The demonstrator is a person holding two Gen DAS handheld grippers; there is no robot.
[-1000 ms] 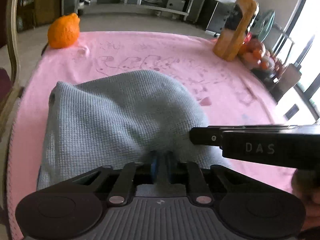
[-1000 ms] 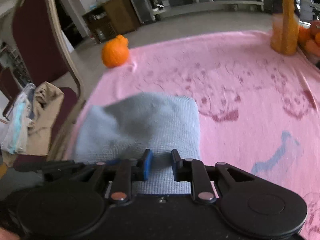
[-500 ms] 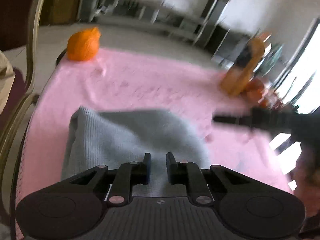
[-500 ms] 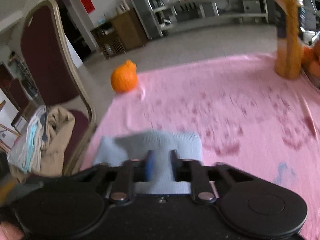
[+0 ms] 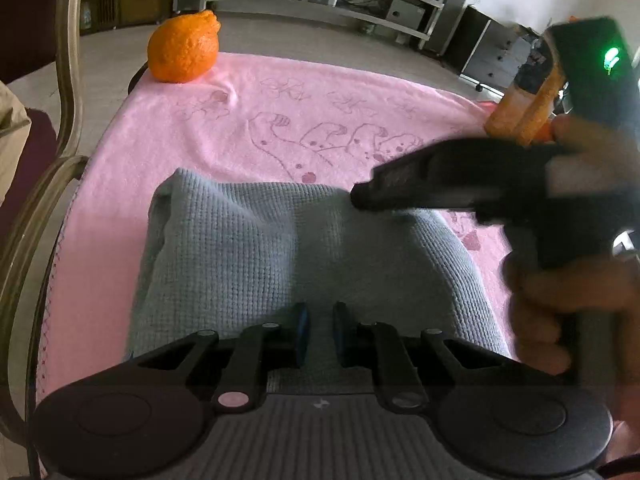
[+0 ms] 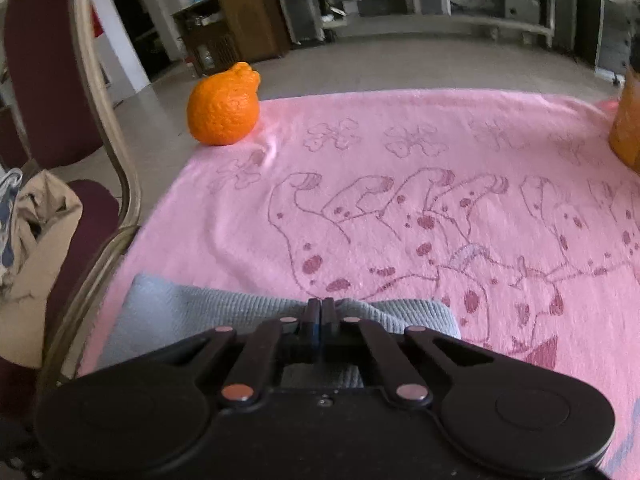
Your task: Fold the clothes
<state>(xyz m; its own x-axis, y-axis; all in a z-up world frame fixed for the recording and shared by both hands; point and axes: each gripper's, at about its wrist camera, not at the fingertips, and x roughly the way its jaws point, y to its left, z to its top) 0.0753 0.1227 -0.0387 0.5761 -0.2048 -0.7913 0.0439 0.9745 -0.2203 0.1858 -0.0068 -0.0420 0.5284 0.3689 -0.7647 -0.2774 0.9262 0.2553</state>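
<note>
We find the grey-blue waffle-knit garment (image 5: 304, 256) lying bunched and doubled over at the near left edge of the pink printed towel that covers the table (image 5: 360, 112); its far edge is humped, not flat.

Change since a second ago: the right gripper (image 6: 321, 312), whose blue-padded fingers then stood apart over the near hem, now has its fingers drawn together at the garment's far fold. In the left wrist view its black body, held in a hand (image 5: 560, 304), reaches across the cloth from the right with its tip on the raised ridge. We judge that a pinch has been taken on that fold, which suits either drawing the layer over or straightening it; the pictures do not settle which.

The left gripper (image 5: 318, 332) has gone the other way: its fingers, nearly together a second ago, now show a narrow gap, poised over the near hem with cloth visible between and beyond them. We cannot tell whether they touch it; they clamp nothing.

A knobbly orange citrus fruit (image 6: 224, 108) sits at the far left corner, well apart from the garment.
</note>
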